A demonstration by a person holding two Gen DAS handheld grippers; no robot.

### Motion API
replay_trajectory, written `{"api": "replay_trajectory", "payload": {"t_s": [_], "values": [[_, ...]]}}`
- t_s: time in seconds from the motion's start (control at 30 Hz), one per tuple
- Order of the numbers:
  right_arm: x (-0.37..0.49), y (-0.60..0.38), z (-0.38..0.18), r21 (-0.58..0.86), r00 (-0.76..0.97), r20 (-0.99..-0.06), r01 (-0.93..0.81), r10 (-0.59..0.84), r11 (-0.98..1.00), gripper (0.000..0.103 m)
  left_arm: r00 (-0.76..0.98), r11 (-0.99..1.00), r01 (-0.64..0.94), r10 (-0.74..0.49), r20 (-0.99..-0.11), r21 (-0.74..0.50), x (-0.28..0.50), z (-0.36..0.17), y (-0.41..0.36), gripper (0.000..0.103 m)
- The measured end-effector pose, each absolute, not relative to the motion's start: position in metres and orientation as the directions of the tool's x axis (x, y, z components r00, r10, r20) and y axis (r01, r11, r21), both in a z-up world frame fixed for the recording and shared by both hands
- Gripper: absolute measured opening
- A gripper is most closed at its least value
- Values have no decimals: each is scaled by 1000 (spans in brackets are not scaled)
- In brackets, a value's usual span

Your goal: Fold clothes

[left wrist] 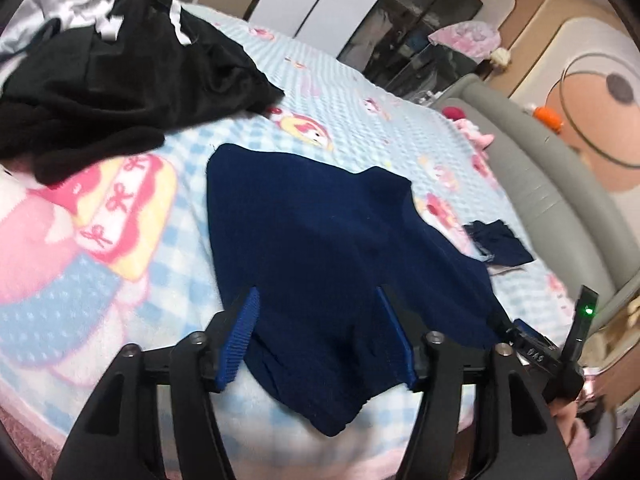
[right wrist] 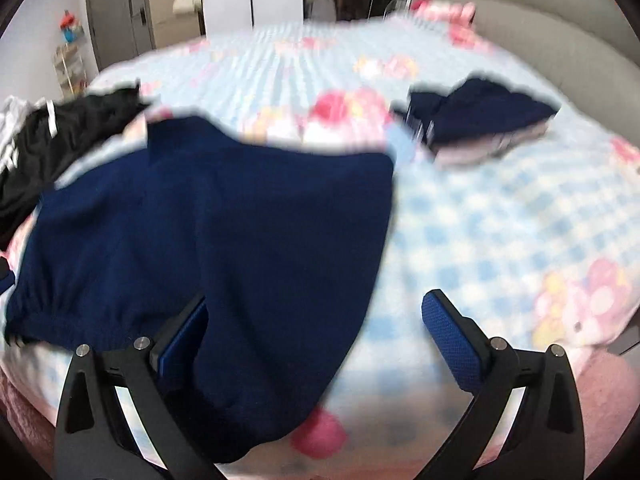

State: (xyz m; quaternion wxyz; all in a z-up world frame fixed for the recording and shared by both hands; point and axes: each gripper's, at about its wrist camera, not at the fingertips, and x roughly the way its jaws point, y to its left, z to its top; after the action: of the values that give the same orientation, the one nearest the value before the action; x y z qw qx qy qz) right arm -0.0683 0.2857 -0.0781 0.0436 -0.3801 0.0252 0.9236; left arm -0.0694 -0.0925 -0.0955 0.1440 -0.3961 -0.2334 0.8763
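Navy garment [left wrist: 320,248] hem hidden between left gripper [left wrist: 316,300]

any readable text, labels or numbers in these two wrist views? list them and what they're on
"SVO" or similar, upside down and partly blurred, on the black device at the right hand-held gripper; reading uncertain.
Blanket: cartoon prints only, no legible words.
Navy garment: no label visible.
Right wrist view: too blurred, nothing readable.
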Motion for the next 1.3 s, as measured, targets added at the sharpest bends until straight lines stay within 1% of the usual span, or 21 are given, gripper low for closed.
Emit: {"api": "replay_trajectory", "payload": {"t_s": [0.03, 0.13, 0.2, 0.23, 0.27, 0.33, 0.43, 0.5, 0.57, 0.67, 0.73, 0.8, 0.9, 0.97, 1.0, 1.1, 1.13, 1.23, 1.3], "values": [[-64, 286, -71, 28, -733, -678, -94, 51, -995, 102, -628, -847, -59, 443, -640, -529, -72, -101, -92, 67], [-67, 279, -72, 41, -737, -676, -63, 19, -997, 102, -582, -878, -36, 407, -704, -478, -80, -121, -81, 66], [-73, 268, -91, -7, -692, -721, -48, 39, -999, 102, -572, -914, -49, 357, -739, -403, -83, -124, -69, 67], [-79, 263, -105, -69, -650, -755, -48, 84, -996, 102, -570, -927, -54, 335, -750, -372, -83, -124, -65, 67], [-80, 262, -111, -93, -627, -772, -52, 105, -994, 102, -576, -932, -55, 322, -751, -358, -82, -122, -63, 67], [-78, 266, -115, -95, -604, -789, -63, 113, -994, 102, -596, -936, -52, 309, -741, -349, -78, -115, -64, 67], [-65, 284, -93, -61, -664, -735, -133, 134, -989, 102, -637, -931, -60, 312, -705, -359, -70, -102, -73, 67], [-57, 293, -81, -17, -707, -697, -155, 123, -988, 102, -651, -901, -74, 368, -664, -427, -67, -96, -79, 67], [-50, 295, -72, 30, -746, -661, -139, 85, -990, 102, -660, -871, -97, 418, -625, -481, -65, -91, -81, 67], [-44, 277, -60, 32, -814, -579, -80, 47, -996, 102, -647, -890, -98, 396, -651, -445, -72, -92, -70, 67], [-52, 258, -61, -18, -823, -567, -31, 36, -999, 102, -636, -908, -96, 371, -677, -407, -77, -93, -61, 67], [-62, 240, -70, -77, -805, -591, 0, 46, -997, 102, -627, -932, -97, 330, -706, -350, -83, -94, -51, 67], [-73, 231, -95, -106, -732, -678, 18, 59, -994, 102, -585, -963, -61, 249, -772, -264, -91, -107, -46, 67], [-79, 241, -116, -159, -664, -737, -7, 124, -987, 102, -582, -966, -43, 232, -780, -256, -86, -109, -53, 68], [-81, 248, -121, -162, -641, -755, -21, 138, -987, 102, -580, -967, -34, 224, -783, -251, -83, -110, -57, 68], [-81, 288, -112, -1, -614, -786, -117, 74, -993, 102, -584, -967, -15, 215, -783, -254, -74, -109, -67, 69], [-80, 300, -109, 31, -609, -790, -148, 66, -989, 102, -589, -965, -13, 219, -778, -262, -70, -107, -71, 69], [-74, 312, -102, 70, -608, -793, -165, 46, -984, 102, -624, -957, -25, 240, -744, -289, -60, -97, -77, 69], [-64, 305, -88, 66, -645, -762, -155, 50, -986, 102, -659, -948, -53, 270, -702, -315, -57, -86, -78, 68]]}}
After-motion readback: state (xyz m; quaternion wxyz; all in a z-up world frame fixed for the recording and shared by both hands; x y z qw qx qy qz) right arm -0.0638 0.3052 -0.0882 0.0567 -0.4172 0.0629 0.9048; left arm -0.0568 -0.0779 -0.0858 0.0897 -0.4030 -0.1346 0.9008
